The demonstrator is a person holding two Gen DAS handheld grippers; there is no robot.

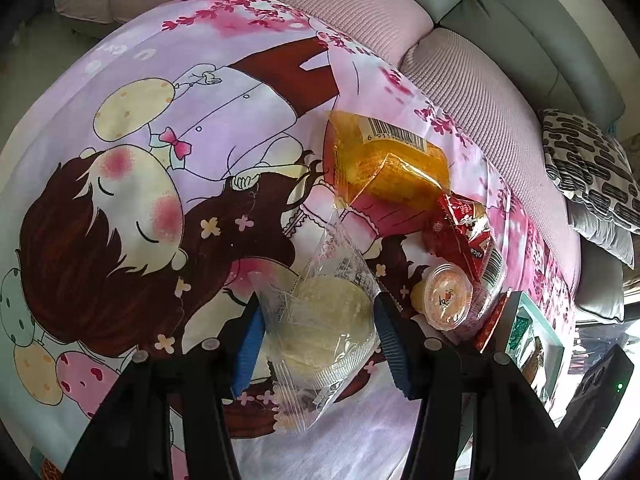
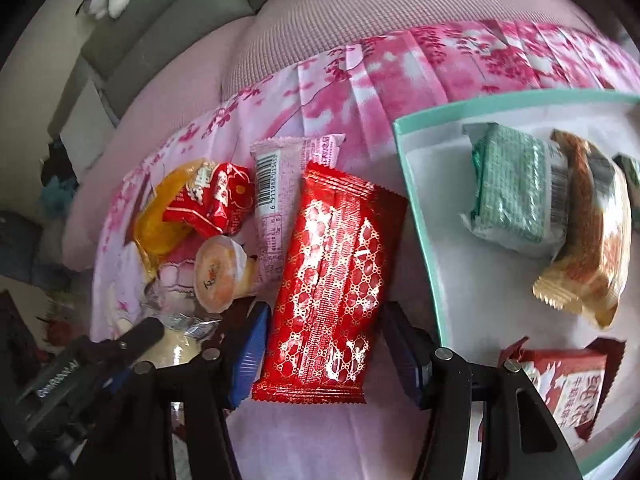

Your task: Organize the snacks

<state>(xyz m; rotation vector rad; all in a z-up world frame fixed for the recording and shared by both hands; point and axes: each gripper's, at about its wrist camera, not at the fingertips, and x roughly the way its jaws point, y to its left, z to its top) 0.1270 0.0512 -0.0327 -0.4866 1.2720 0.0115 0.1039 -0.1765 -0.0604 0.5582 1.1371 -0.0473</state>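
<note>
- Left gripper [image 1: 318, 336]: jaws pinching a clear-wrapped pale round cake [image 1: 326, 320] over the cartoon-print cloth [image 1: 160, 160].
- Right gripper [image 2: 326, 356]: jaws astride a red foil packet [image 2: 328, 288] lying on the cloth; whether the pads press on it cannot be told.
- Teal-rimmed box [image 2: 416, 208], just right of the packet, holds a green wafer pack [image 2: 512, 192] and other snacks.
- Jelly cup [image 2: 218, 276], orange bag [image 1: 384, 160] and small red pack [image 2: 208, 198] lie loose on the cloth.

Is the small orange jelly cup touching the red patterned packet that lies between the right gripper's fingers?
Apart. The right wrist view shows pale cloth and pink wrapper between the jelly cup and the red patterned packet.
</note>
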